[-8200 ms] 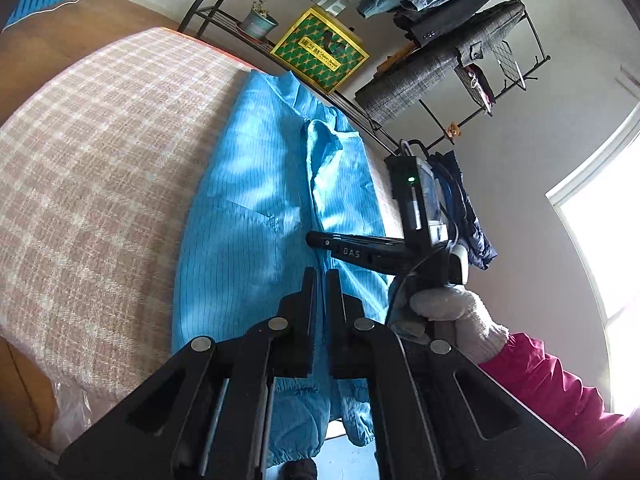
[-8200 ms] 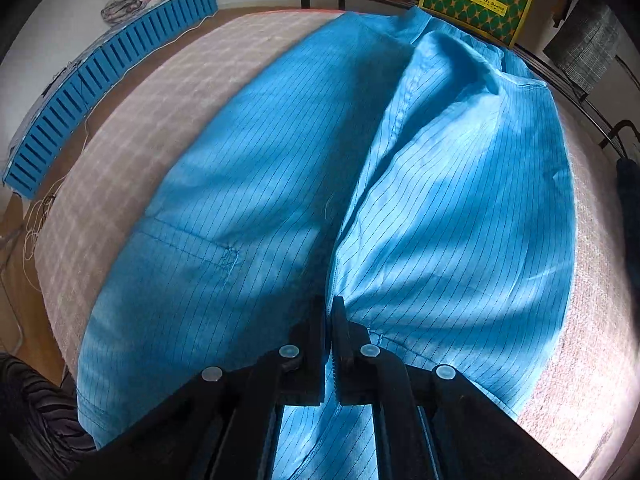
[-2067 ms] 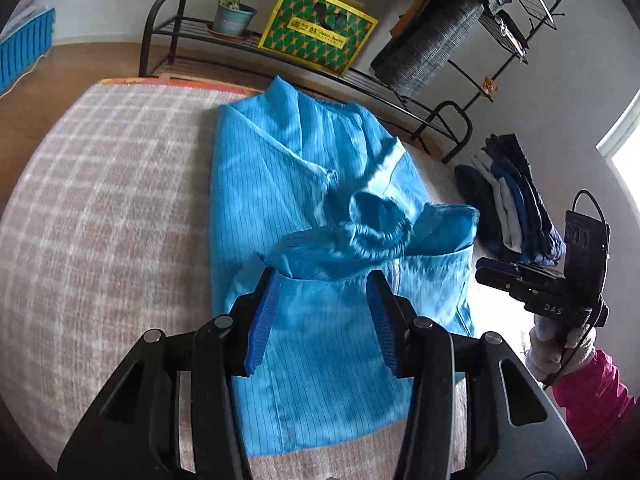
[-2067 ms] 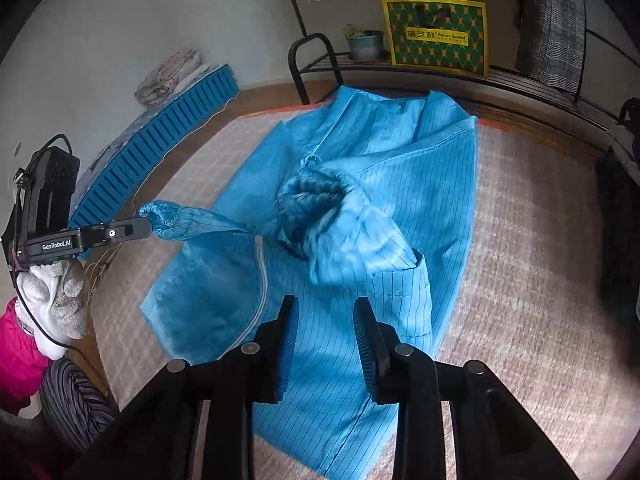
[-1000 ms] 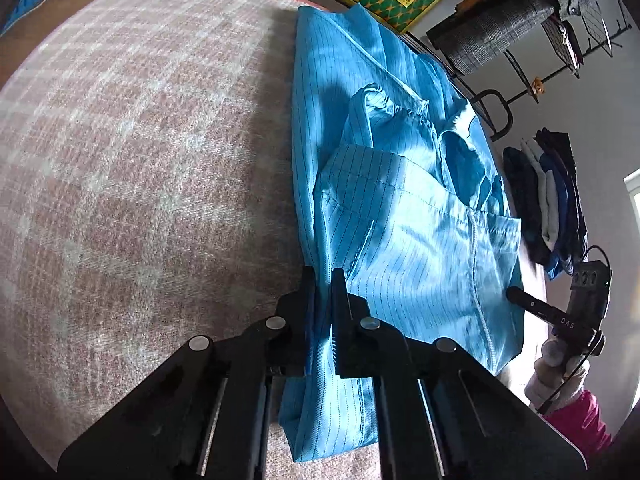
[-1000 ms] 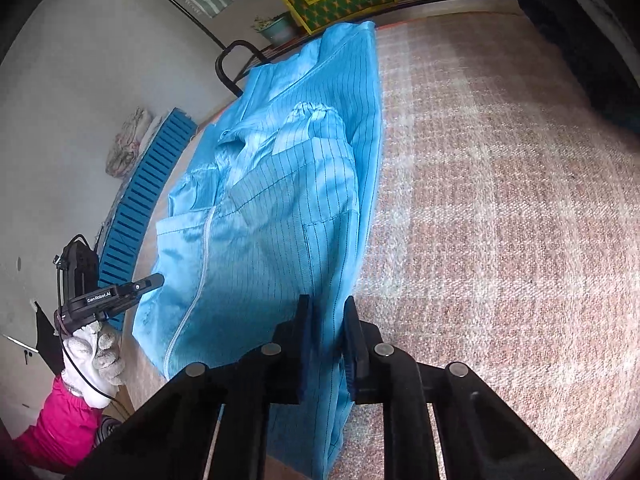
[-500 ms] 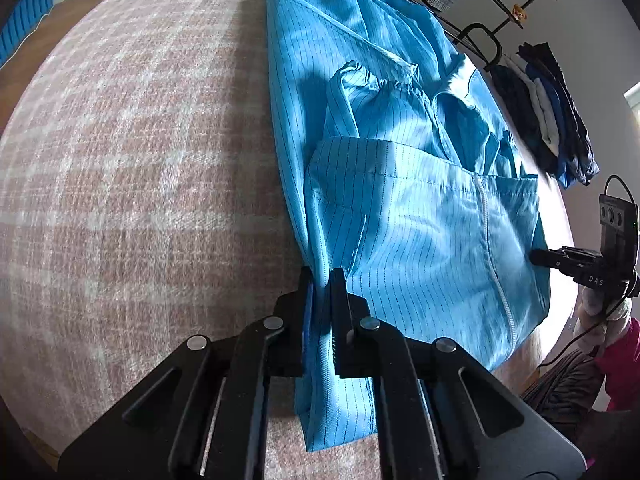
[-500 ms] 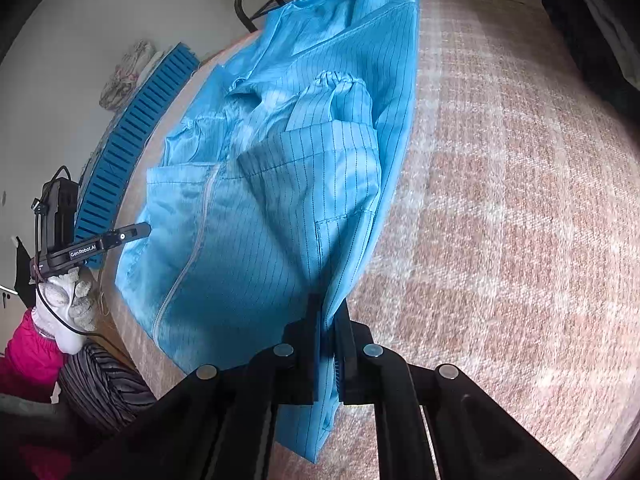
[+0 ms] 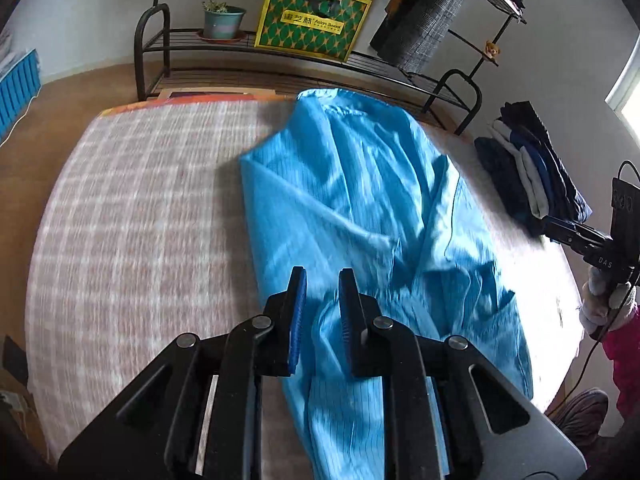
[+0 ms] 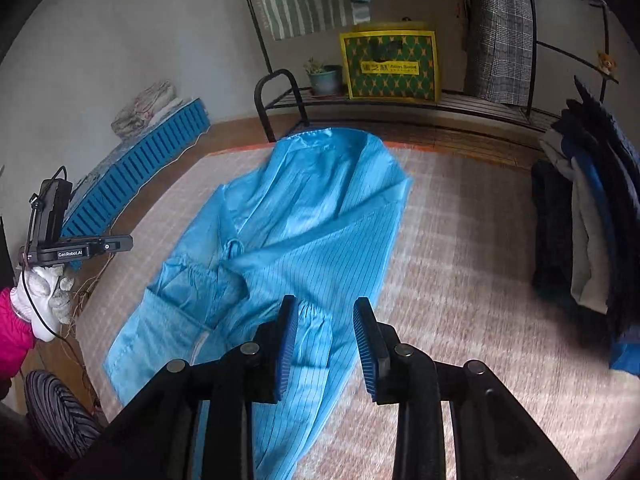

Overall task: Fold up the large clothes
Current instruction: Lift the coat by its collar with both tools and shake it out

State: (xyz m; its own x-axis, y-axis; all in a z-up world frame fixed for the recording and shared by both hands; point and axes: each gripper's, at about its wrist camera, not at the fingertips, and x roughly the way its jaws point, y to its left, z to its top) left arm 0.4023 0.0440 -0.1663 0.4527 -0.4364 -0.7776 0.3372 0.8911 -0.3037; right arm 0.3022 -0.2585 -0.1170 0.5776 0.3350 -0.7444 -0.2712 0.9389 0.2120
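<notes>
Blue pinstriped garment [image 9: 360, 208], a long thin coat with a collar, lies lengthwise on the pink-and-white checked mat [image 9: 132, 216], collar end far and hem end near. In the left wrist view it is rumpled, with folds running across its middle; in the right wrist view one front panel crosses diagonally over the other and a gathered cuff shows near its left side.

Left gripper [image 9: 322, 312] hangs above the near part of the coat, its jaws a little apart after just opening, blue ribbed pads facing each other. Cloth shows through the gap, but the pads do not press on it. Right gripper [image 10: 326, 340] is spread somewhat wider, also having just opened, above the near right edge of the coat, with nothing pinched between its pads.

Each view catches the other tool at the frame edge, held by a white knitted glove [image 10: 44, 300] with a pink sleeve [image 10: 14, 336] behind it.

Beyond the mat stands a black metal rack [image 9: 208, 42] holding a green-and-yellow patterned bag [image 9: 312, 24] and a small potted plant [image 9: 222, 20]. A pile of dark folded clothes [image 9: 532, 176] sits on the right side of the mat, well apart from the coat. A blue slatted panel [image 10: 136, 176] lies on the floor at far left.
</notes>
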